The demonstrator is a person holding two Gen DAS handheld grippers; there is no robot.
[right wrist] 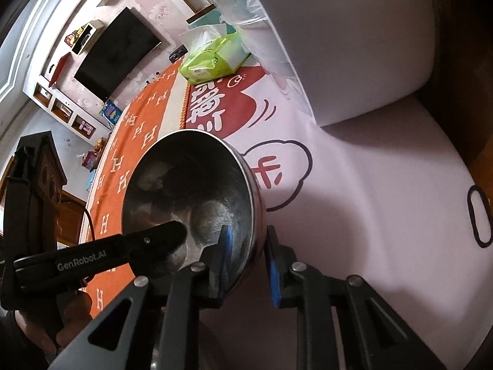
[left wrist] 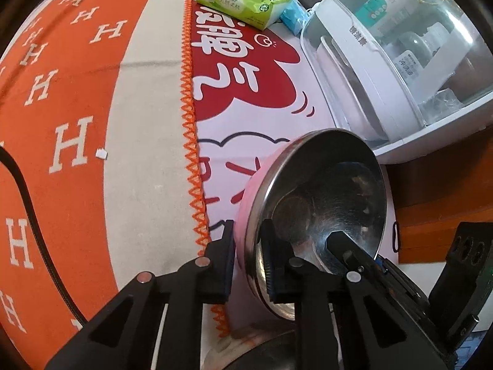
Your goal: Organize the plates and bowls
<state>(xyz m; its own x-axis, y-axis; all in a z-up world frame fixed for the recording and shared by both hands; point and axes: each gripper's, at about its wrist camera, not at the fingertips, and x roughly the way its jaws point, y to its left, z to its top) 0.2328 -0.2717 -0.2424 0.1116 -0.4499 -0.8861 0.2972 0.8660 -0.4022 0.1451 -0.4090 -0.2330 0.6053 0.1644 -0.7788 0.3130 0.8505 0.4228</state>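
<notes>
Left wrist | left tongs clamp bowl rim | right tongs likewise

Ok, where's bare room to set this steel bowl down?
Bare: the orange H blanket left of the steel bowl, and the white printed cloth right of it. Crowded: far end by the tissue pack and white appliance.

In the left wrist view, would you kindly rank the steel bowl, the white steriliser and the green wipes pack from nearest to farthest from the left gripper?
1. Steel bowl: its rim sits between the left gripper fingers.
2. White steriliser: up right, beyond the bowl.
3. Green wipes pack: top centre, at the far end of the cloth.
</notes>
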